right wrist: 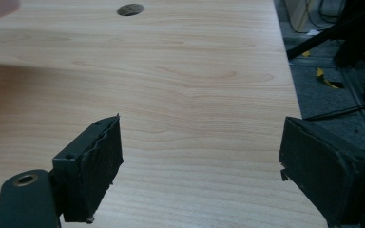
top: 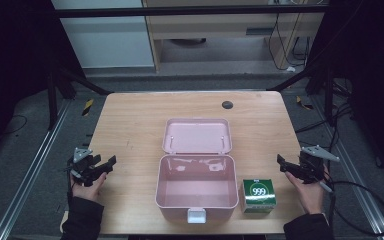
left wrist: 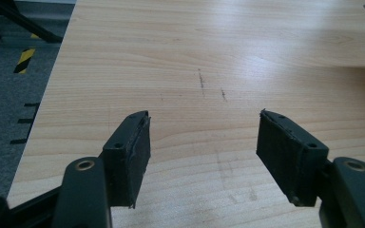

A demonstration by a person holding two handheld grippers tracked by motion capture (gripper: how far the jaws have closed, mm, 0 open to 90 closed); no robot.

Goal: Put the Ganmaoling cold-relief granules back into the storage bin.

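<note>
A pink plastic case (top: 196, 187) lies open in the middle of the wooden table (top: 130, 130), its lid (top: 197, 135) flat behind it and a white latch at its front. A green and white box marked 999 (top: 259, 195) stands just right of the case. My left gripper (top: 106, 166) is open at the table's left edge, apart from the case; its own view has the jaws wide over bare wood (left wrist: 204, 137). My right gripper (top: 283, 163) is open at the right edge, a little above and right of the green box, with nothing between its pads (right wrist: 100, 166).
A dark round grommet (top: 227, 104) sits in the table's far side, also in the right gripper view (right wrist: 130, 9). Black frame legs, cables and yellow-black floor tape lie around the table. Bare wood lies between each gripper and the case.
</note>
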